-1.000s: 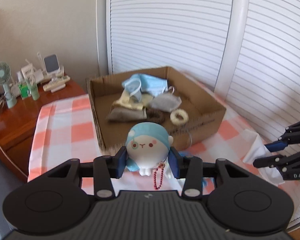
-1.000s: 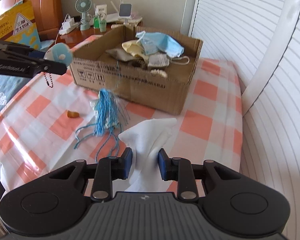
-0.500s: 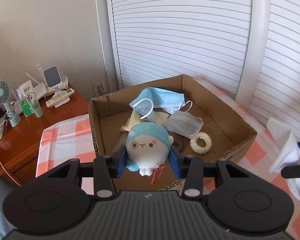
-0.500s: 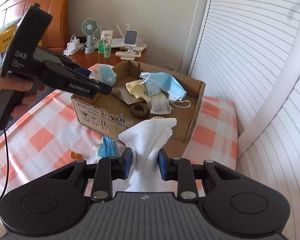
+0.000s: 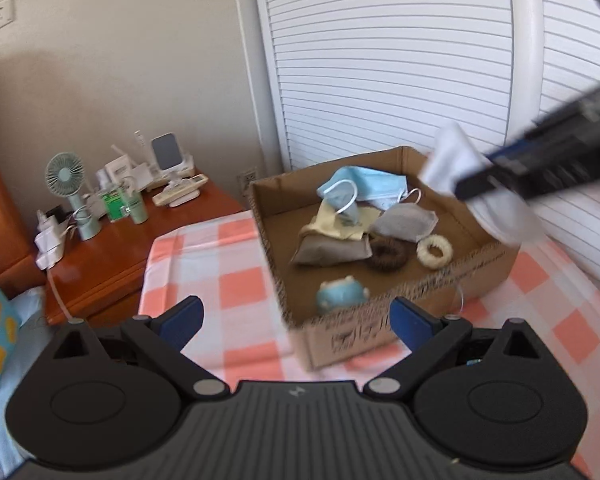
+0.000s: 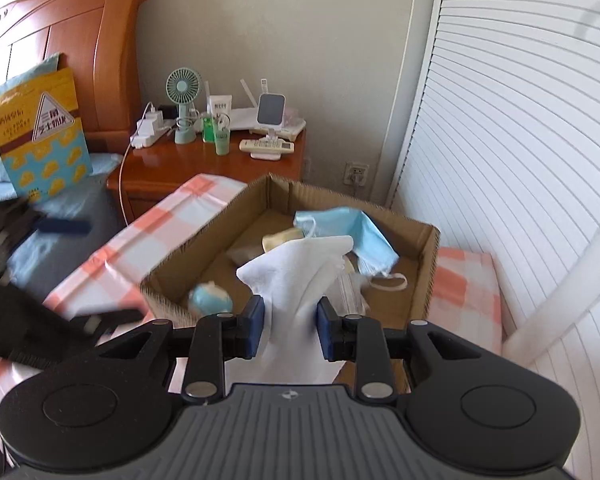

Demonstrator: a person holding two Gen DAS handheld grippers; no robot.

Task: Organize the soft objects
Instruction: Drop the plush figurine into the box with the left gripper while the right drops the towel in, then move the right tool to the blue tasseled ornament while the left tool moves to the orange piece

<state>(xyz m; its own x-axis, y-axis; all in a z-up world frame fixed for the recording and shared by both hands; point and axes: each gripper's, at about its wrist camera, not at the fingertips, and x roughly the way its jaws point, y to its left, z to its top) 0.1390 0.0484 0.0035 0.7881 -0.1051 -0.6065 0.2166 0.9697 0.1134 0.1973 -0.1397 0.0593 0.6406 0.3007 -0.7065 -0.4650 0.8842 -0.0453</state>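
The small blue plush toy (image 5: 341,294) lies in the near corner of the cardboard box (image 5: 384,322), free of any grip; the right wrist view also shows the plush toy (image 6: 211,299). My left gripper (image 5: 296,318) hangs before the box with its jaws opening wide and nothing between them. My right gripper (image 6: 290,330) is shut on a white cloth (image 6: 300,276), held over the box (image 6: 430,276). From the left, the cloth (image 5: 452,160) hangs above the box's right side. Masks (image 5: 360,188), a grey pouch (image 5: 332,248) and two hair rings (image 5: 434,250) lie inside.
The box stands on an orange-and-white checked cloth (image 5: 228,248). A wooden nightstand (image 6: 204,164) behind carries a small fan (image 6: 183,92), bottles, a remote and chargers. A slatted white door (image 6: 520,140) runs along the right. A bed with a yellow-blue package (image 6: 40,140) lies left.
My left gripper opened and let go of the plush toy, which now lies in the box. The right gripper carried the white cloth up and over the box.
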